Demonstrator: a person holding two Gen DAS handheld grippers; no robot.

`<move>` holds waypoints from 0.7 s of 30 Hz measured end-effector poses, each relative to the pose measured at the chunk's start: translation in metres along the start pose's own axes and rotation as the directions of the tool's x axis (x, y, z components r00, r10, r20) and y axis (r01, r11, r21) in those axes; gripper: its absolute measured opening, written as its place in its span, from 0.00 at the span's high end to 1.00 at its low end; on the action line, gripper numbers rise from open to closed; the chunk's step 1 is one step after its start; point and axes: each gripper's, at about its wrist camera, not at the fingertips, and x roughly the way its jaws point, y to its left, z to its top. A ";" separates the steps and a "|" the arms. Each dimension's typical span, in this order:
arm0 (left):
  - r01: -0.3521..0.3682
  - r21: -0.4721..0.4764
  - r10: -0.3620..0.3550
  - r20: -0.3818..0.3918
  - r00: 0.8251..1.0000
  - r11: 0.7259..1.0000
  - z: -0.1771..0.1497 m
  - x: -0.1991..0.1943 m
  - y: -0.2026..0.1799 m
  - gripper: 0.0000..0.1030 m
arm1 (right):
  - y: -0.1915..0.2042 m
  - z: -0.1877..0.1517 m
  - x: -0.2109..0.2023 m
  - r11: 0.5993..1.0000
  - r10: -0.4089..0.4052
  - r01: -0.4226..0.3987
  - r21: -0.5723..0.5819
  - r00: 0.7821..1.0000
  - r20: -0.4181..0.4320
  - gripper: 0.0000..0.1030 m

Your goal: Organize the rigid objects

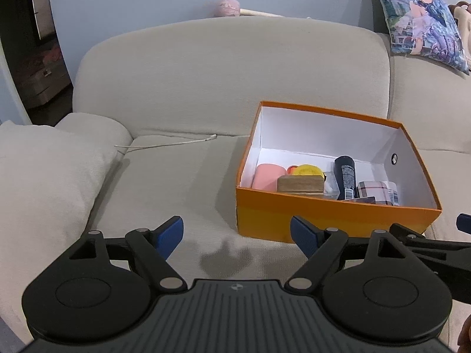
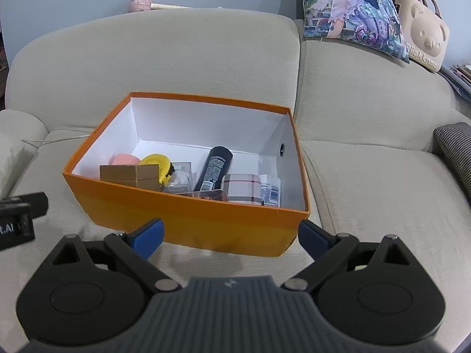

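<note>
1. Right wrist view: the right gripper hangs with its blue-padded fingers spread wide and nothing between them, just short of the near wall of the open orange cardboard box with white lining, which sits on the beige fabric sofa.
2. All the task's things lie in that box, along its near side. From 9 to 3 o'clock there: a pink rounded piece, a small brown wooden box, a yellow round plastic item, a clear plastic case, a black cylindrical spray can lying with its cap toward 12 o'clock, a plaid-patterned tin and a white labelled bottle.
3. The left gripper is likewise open and empty, over bare seat cushion at the box's 9 o'clock side.
4. On the seat around the box I see nothing loose, so my guess is that gathering is done, or close to it.
5. Off at 1 o'clock a printed anime cushion and a beige bear-face bag lean on the sofa back; neither looks part of the job.
6. Next, I would judge, comes either tidying the contents or drawing both grippers away. Reaching in would mean clearing the near wall first, since it stands between the fingers and the objects.
</note>
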 end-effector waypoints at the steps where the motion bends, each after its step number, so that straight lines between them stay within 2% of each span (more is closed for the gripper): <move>1: 0.003 -0.006 -0.003 -0.002 1.000 1.000 0.000 0.000 0.001 0.06 | 0.000 0.000 0.000 1.000 0.000 0.000 0.003 1.000 0.000 0.05; 7: 0.001 -0.004 -0.001 -0.014 1.000 1.000 0.000 0.004 0.000 0.00 | 0.000 0.000 0.001 1.000 -0.009 0.009 0.003 1.000 0.000 0.05; 21: 0.001 0.011 -0.001 -0.008 1.000 1.000 0.000 0.003 -0.005 0.00 | 0.001 0.000 0.002 1.000 -0.015 0.015 0.004 1.000 -0.001 0.05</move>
